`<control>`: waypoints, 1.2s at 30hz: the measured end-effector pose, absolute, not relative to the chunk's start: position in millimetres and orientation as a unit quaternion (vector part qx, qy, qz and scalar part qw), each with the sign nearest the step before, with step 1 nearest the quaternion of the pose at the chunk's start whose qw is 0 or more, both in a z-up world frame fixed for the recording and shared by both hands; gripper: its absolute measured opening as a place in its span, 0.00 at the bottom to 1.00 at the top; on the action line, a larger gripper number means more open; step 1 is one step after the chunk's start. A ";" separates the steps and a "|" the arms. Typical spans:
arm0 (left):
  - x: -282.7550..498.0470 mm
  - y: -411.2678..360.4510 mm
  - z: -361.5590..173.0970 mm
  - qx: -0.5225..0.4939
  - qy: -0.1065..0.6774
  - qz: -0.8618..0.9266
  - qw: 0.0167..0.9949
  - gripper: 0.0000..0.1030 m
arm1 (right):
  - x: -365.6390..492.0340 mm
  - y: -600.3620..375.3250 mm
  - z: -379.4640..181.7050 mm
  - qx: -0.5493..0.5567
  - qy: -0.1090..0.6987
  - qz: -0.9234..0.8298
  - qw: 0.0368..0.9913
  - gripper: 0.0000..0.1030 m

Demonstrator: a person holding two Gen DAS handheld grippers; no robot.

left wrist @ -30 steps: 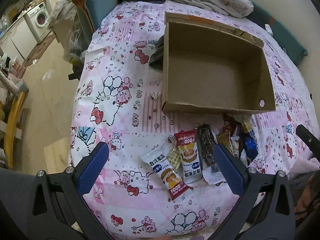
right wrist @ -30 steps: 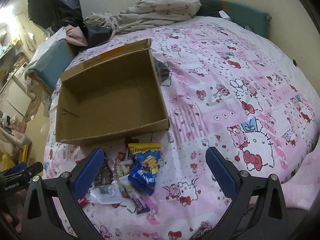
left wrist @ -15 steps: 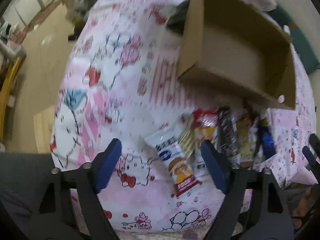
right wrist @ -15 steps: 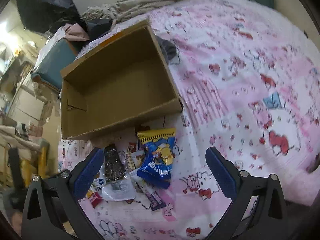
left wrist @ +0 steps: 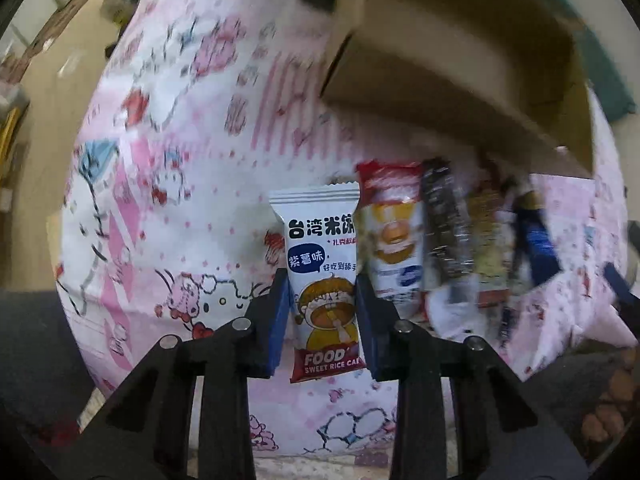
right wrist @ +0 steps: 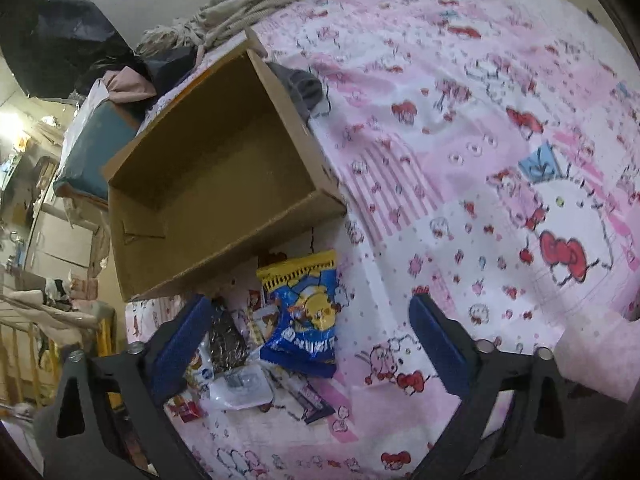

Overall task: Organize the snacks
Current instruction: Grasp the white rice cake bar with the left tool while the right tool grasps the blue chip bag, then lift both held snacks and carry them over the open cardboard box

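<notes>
Now the left gripper [left wrist: 322,320] is clamped on the sweet rice cake packet [left wrist: 323,280], long axis pointing ahead; cardboard box [left wrist: 460,60] lies up-right; right gripper [right wrist: 308,344] gapes wide.

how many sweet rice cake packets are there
2: a white packet clamped between the left gripper fingers, and a red-topped packet lying beside it on the bedspread. More may hide in the blurred pile.

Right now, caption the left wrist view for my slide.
Left gripper shut on a white rice cake packet, cardboard box beyond.
</notes>
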State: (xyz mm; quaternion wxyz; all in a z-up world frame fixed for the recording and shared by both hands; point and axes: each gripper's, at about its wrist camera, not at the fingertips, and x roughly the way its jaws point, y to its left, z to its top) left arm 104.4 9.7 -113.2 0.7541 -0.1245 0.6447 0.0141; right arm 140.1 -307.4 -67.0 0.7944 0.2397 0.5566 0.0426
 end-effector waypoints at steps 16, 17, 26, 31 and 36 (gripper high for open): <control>106.4 14.4 -99.1 -0.116 0.634 0.009 0.765 0.27 | 178.5 -267.0 -158.0 0.235 0.680 0.040 0.693 0.66; 106.6 14.5 -100.1 -0.118 0.634 0.009 0.764 0.27 | 177.7 -268.5 -159.3 0.232 0.681 0.035 0.693 0.63; 106.4 14.6 -94.3 -0.123 0.624 0.007 0.771 0.27 | 150.4 -289.4 -118.1 0.296 0.638 0.081 0.706 0.37; 104.4 22.5 -79.1 -0.139 0.599 0.007 0.788 0.27 | 129.2 -292.8 -79.1 0.343 0.581 0.175 0.717 0.37; 106.9 14.3 -47.7 -0.114 0.545 -0.018 0.831 0.27 | 131.9 -271.4 -61.3 0.324 0.543 0.228 0.741 0.37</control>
